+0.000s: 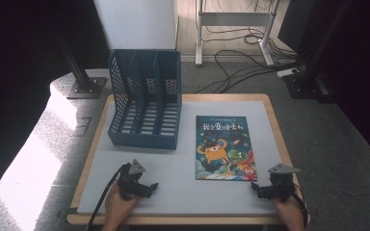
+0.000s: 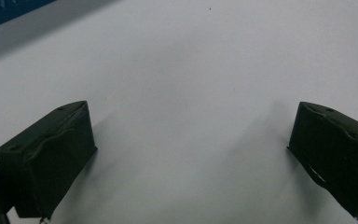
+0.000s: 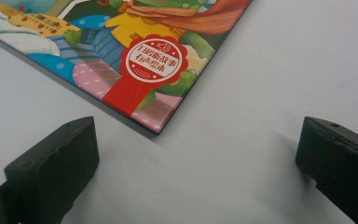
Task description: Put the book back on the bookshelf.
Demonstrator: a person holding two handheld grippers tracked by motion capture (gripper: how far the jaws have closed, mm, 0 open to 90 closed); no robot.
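Note:
A colourful children's picture book [image 1: 225,147] lies flat on the grey table [image 1: 173,163], right of centre. Behind and left of it stands a dark blue slotted file rack [image 1: 145,98]. My left gripper [image 1: 147,187] rests at the front left of the table, open, with only bare table between its jaws [image 2: 191,140]. My right gripper [image 1: 256,188] sits at the front right, open, just off the book's near right corner [image 3: 161,123]; that corner with a red round seal lies ahead of the jaws, not between them.
The table has a wooden rim [image 1: 183,220]. Beyond it are a white panel [image 1: 137,24], a white desk frame [image 1: 233,19] and cables [image 1: 241,67] on the floor. A black stand base [image 1: 84,86] sits at the left rear. A blue corner of the rack [image 2: 9,11] shows top left.

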